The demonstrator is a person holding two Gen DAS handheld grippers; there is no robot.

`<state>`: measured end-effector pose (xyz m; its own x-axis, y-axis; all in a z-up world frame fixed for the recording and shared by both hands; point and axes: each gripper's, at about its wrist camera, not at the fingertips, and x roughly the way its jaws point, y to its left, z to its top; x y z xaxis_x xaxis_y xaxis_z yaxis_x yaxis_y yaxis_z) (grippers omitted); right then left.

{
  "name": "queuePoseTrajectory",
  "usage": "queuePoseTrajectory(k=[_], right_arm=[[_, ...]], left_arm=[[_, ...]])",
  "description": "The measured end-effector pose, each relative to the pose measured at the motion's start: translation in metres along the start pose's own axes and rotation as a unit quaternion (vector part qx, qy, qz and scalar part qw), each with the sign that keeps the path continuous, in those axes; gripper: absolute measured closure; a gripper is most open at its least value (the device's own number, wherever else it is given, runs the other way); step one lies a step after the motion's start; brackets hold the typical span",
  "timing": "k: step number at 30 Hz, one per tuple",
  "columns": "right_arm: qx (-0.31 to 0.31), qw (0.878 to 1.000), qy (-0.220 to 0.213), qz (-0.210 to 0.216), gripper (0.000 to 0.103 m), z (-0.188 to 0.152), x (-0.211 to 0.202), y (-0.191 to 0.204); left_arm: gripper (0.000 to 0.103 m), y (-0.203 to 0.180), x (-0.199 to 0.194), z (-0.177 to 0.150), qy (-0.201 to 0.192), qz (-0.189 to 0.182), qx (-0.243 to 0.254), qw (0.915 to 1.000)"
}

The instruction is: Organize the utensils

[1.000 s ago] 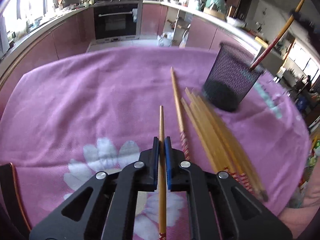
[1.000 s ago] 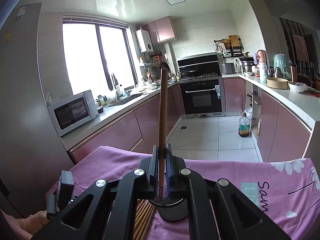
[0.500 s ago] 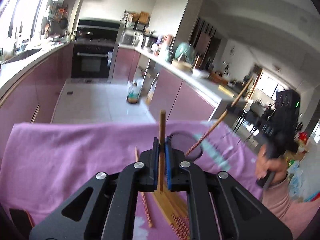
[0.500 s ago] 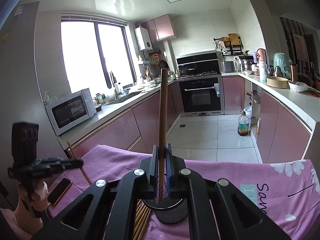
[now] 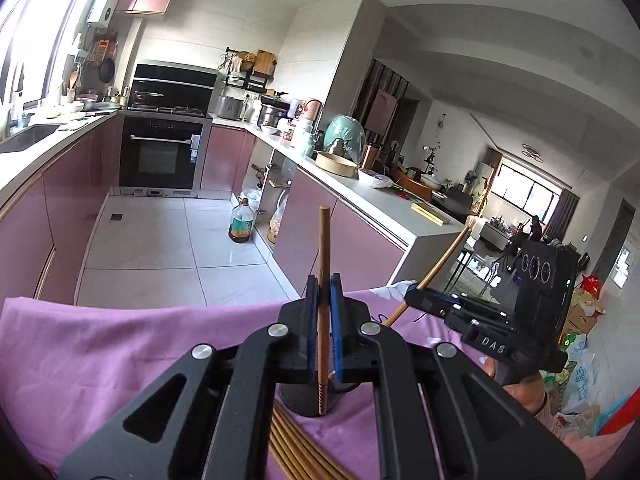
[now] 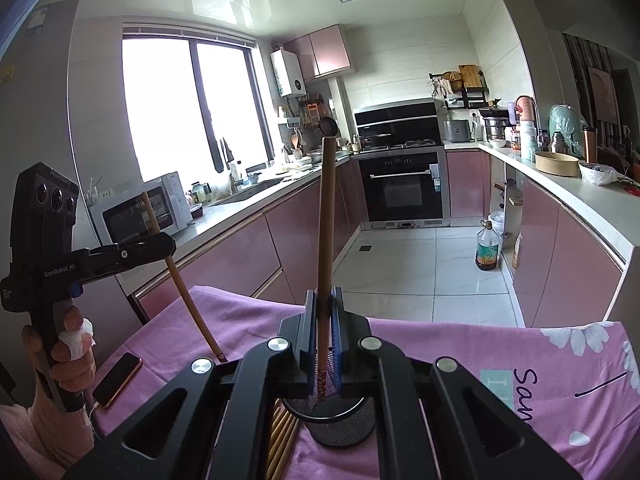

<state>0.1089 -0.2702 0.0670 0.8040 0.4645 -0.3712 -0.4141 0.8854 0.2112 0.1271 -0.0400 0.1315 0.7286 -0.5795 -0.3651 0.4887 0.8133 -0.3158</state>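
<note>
We are holding two chopsticks, one in each gripper, over the purple cloth (image 6: 440,344). At the far left of the right wrist view, our left gripper (image 6: 166,242) is clamping together on the left chopstick (image 6: 188,296), whose long axis is tilting: plain top end up and to the left near the microwave (image 6: 142,214), patterned tip down and to the right, ending just above the cloth beside a phone (image 6: 116,380) lying flat. In that gripper's own view the same stick is standing nearly upright between the blue pads (image 5: 311,328), tip pointing down at the foot of the mesh holder (image 5: 304,398). Moving right, our right gripper (image 6: 324,332) is pinching the right chopstick (image 6: 326,220), which is standing almost vertical, plain end up toward the ceiling and patterned tip reaching down into the mouth of the one black mesh holder (image 6: 340,420). In the left wrist view that stick is leaning up to the right. Just left of the holder, a bundle of loose chopsticks (image 6: 282,440) is lying flat on the cloth, long axes running toward us; we are seeing at least four there, though the gripper body is hiding part of the bundle, so we cannot give an exact count.
</note>
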Motion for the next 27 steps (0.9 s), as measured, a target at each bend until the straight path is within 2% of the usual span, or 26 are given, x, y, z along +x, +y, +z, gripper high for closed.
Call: queuePoseTrajectory(k=[8, 15, 21, 24, 27], right_arm=[[-0.003, 1.0, 0.003, -0.001, 0.098, 0.0, 0.001, -0.001], [-0.009, 1.0, 0.013, -0.002, 0.098, 0.002, 0.006, -0.001], [-0.018, 0.999, 0.04, 0.001, 0.098, 0.002, 0.015, -0.002], [-0.02, 0.997, 0.068, 0.001, 0.098, 0.0, 0.025, -0.002], [-0.019, 0.995, 0.098, 0.002, 0.097, -0.002, 0.04, -0.003]], left_arm=[[0.097, -0.018, 0.009, 0.026, -0.019, 0.002, 0.015, 0.9997], [0.097, -0.021, 0.029, 0.029, -0.014, 0.01, 0.019, 0.9997], [0.097, -0.015, 0.066, 0.019, 0.04, 0.001, 0.027, 0.9988], [0.097, -0.009, 0.086, 0.009, 0.072, -0.008, 0.027, 0.997], [0.097, -0.006, 0.107, -0.002, 0.1, -0.002, 0.032, 0.9944]])
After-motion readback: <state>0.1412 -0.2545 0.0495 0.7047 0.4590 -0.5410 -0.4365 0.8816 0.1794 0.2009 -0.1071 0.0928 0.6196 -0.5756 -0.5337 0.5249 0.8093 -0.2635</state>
